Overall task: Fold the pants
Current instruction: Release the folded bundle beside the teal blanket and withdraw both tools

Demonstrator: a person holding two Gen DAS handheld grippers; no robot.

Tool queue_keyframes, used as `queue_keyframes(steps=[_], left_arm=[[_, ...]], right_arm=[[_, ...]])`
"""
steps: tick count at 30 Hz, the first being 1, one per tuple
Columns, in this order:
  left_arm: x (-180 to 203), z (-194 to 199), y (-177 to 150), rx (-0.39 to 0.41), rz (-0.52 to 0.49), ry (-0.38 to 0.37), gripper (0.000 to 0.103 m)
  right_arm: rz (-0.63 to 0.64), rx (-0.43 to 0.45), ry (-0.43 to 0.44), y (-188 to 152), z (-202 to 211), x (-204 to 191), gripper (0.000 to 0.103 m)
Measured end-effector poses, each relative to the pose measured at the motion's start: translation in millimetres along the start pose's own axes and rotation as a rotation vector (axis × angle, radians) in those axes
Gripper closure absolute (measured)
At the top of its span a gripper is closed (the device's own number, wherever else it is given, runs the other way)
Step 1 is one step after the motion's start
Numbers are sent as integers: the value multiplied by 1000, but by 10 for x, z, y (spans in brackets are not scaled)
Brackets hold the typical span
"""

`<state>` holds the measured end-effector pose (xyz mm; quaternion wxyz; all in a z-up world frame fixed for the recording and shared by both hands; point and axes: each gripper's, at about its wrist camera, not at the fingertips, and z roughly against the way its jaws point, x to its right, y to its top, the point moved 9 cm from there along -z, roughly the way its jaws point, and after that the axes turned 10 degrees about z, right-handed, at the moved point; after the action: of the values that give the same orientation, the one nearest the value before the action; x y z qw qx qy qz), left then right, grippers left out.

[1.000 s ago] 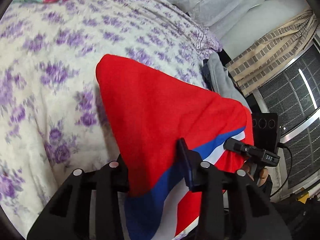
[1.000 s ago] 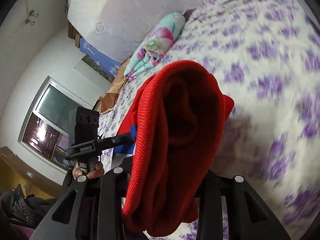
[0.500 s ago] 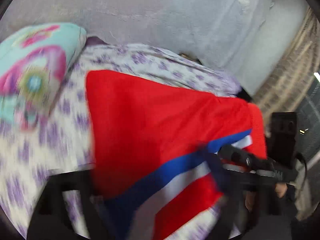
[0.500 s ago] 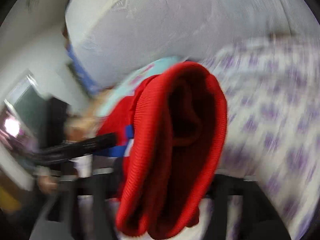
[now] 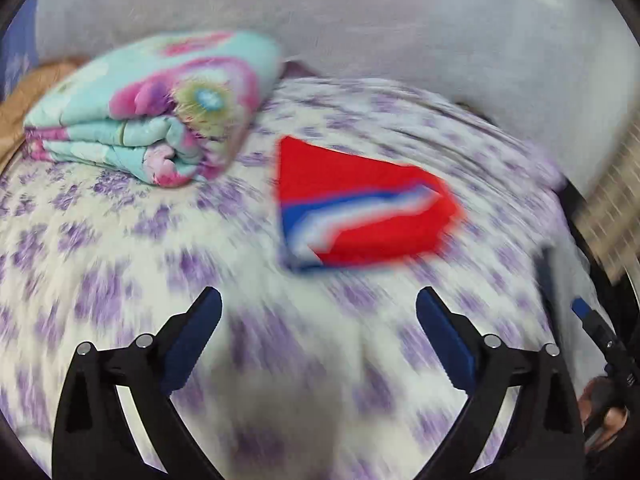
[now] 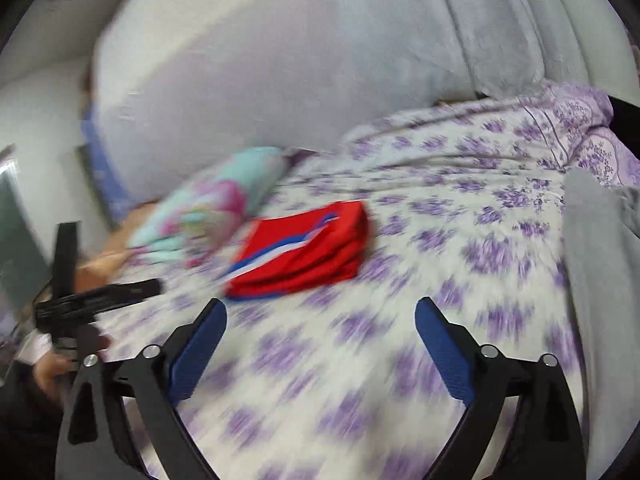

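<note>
We saw pants point(image 5: 360, 216) folded, lying on bed point(image 5: 120, 280) just beside blanket point(image 5: 152, 112); left gripper point(image 5: 318, 312) and right gripper point(image 6: 320, 320) spread wide, empty, apart from pants; risk we judged: loose stacked layers slumping open if bed jostled.

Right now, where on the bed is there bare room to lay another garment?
Bare floral sheet spans from the folded red pants to the grey cloth. Crowded: the teal floral quilt sits close beside the pants.
</note>
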<state>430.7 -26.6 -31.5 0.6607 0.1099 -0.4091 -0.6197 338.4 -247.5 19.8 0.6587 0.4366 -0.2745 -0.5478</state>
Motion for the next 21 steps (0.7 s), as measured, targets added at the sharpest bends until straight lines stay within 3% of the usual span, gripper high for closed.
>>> queue_keyframes(steps=[3,6,9,13,18,21], left_arm=[[267,557,-519,52,-72,5,5],[478,1018,-994,117,-133,17,5],[593,1368,-1295,150,-157,2,5],[590,1754,-1561,186,-165,18,5],[232,1706,-1799,204,-93,164,5],[139,1618,-2014,158,-83,157,5]], right_arm=[[84,81,-1,-245,672,-423,4],[74,103,17,-529,1084,-664,4],[58,69,51,-674,1328,-809,4],[118,140,42,-694,1746,-1023,4],[153,86,-41,-1069,1825,-1110,4],[127,32,-69,-1289,1782,-1028,4]])
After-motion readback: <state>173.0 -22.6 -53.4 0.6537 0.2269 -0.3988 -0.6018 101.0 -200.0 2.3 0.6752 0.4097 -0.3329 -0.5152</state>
